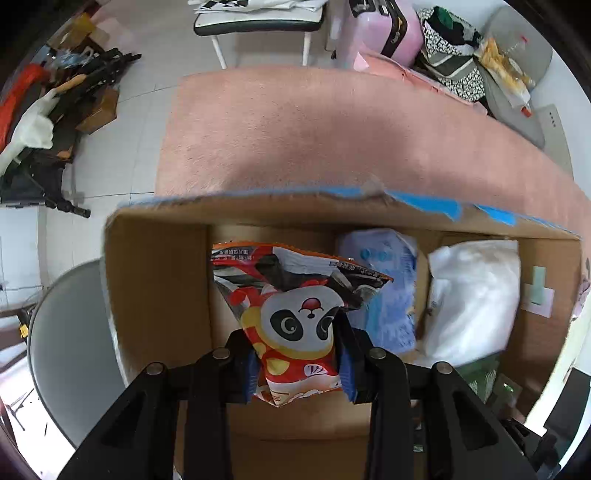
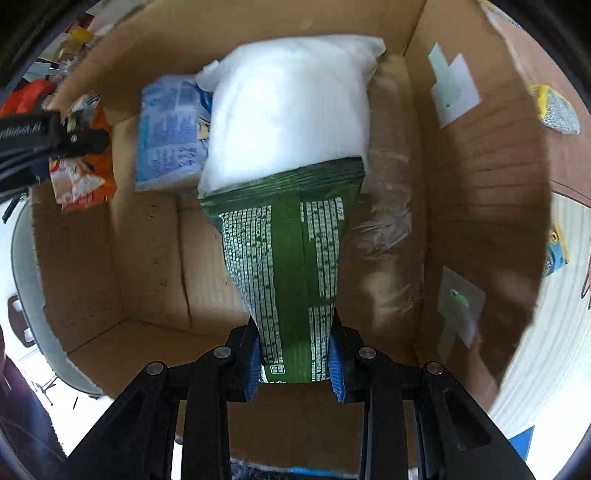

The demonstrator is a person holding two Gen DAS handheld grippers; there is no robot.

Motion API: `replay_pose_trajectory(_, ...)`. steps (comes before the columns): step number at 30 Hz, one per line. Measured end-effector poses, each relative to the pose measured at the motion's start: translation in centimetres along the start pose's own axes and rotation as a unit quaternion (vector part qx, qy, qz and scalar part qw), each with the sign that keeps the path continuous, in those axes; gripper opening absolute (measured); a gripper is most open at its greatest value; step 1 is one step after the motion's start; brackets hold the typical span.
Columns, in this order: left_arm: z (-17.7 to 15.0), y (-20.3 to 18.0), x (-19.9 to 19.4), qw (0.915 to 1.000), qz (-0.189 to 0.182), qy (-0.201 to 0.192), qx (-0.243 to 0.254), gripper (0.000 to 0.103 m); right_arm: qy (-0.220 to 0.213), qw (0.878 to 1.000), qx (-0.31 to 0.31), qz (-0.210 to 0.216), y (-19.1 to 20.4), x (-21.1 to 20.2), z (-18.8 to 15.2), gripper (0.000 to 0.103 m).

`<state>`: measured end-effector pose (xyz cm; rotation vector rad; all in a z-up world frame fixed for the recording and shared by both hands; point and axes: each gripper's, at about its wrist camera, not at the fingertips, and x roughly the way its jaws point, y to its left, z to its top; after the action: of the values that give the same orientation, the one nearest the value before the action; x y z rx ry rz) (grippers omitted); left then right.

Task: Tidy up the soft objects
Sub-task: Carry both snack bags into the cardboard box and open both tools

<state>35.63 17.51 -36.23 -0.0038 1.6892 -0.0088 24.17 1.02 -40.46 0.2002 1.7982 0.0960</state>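
Observation:
My left gripper (image 1: 299, 365) is shut on a red snack bag with a panda (image 1: 295, 314) and holds it over the left part of an open cardboard box (image 1: 155, 280). My right gripper (image 2: 295, 369) is shut on a green snack bag (image 2: 288, 266) and holds it inside the same box (image 2: 480, 206). A white pillow-like pack (image 1: 476, 295) and a blue-and-white pack (image 1: 388, 295) lie in the box; both show in the right wrist view, the white pack (image 2: 291, 107) and the blue pack (image 2: 170, 136). The left gripper and its red bag (image 2: 81, 177) show at that view's left edge.
A pink carpet (image 1: 332, 133) lies beyond the box. A grey round bin (image 1: 70, 350) stands left of the box. Black gear (image 1: 55, 110) is piled on the floor at far left. A white table (image 1: 258, 22), a pink suitcase (image 1: 384, 29) and bags (image 1: 461, 66) stand at the back.

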Motion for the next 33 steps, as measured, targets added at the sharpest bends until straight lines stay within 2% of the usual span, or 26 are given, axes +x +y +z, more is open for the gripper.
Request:
replay_pose_trajectory(5,1.0,0.0,1.7,0.9997,0.01,0.02,0.007,0.033,0.008,1.0,-0.001,-0.015,0.7,1.7,0.9,0.032)
replay_pose_trajectory(8,0.9,0.5,2.3,0.9991,-0.005,0.042,-0.012,0.04,0.021,1.0,-0.004,-0.018,0.9,2.5,1.4,0.033)
replay_pose_trajectory(10,0.6,0.7,1.9,0.9989,-0.014,0.041,-0.019,0.044,0.027,0.999,-0.007,-0.017,0.6,2.5,1.5,0.043)
replay_pose_trajectory(11,0.4,0.7,1.5,0.9991,-0.014,0.036,-0.018,0.052,0.025,0.999,-0.008,-0.017,0.7,2.3,1.6,0.049)
replay_pose_trajectory(12,0.3,0.8,1.0,0.9993,-0.011,0.031,-0.019,0.06,0.023,0.999,-0.009,-0.021,0.8,2.1,1.6,0.062)
replay_pose_trajectory(13,0.2,0.9,0.5,0.9995,-0.01,0.023,-0.02,0.065,0.019,0.999,-0.011,-0.024,1.0,1.6,1.6,0.07)
replay_pose_trajectory(17,-1.1,1.2,-2.5,0.9994,-0.018,-0.009,-0.027,0.09,0.0,0.999,-0.017,-0.028,1.5,-1.0,1.2,0.078)
replay_pose_trajectory(19,-2.3,1.2,-4.7,0.9988,-0.018,-0.036,-0.028,0.099,-0.011,0.999,-0.018,-0.03,1.6,-2.3,0.9,0.089)
replay_pose_trajectory(22,-4.2,1.2,-7.2,0.9976,-0.011,-0.066,-0.018,0.101,-0.034,0.999,-0.022,-0.034,1.8,-4.6,0.1,0.103)
replay_pose_trajectory(25,-7.2,0.9,-9.6,0.9949,-0.003,-0.101,-0.008,0.101,-0.056,0.998,-0.022,-0.035,2.5,-6.9,-0.7,0.103)
replay_pose_trajectory(29,-10.4,1.1,-11.2,0.9915,-0.004,-0.13,-0.004,0.102,-0.097,0.993,-0.026,-0.058,1.9,-9.9,-3.0,0.103)
replay_pose_trajectory(33,-13.4,0.4,-12.3,0.989,-0.002,-0.148,-0.005,0.102,-0.124,0.99,-0.033,-0.059,1.7,-11.6,-4.9,0.103)
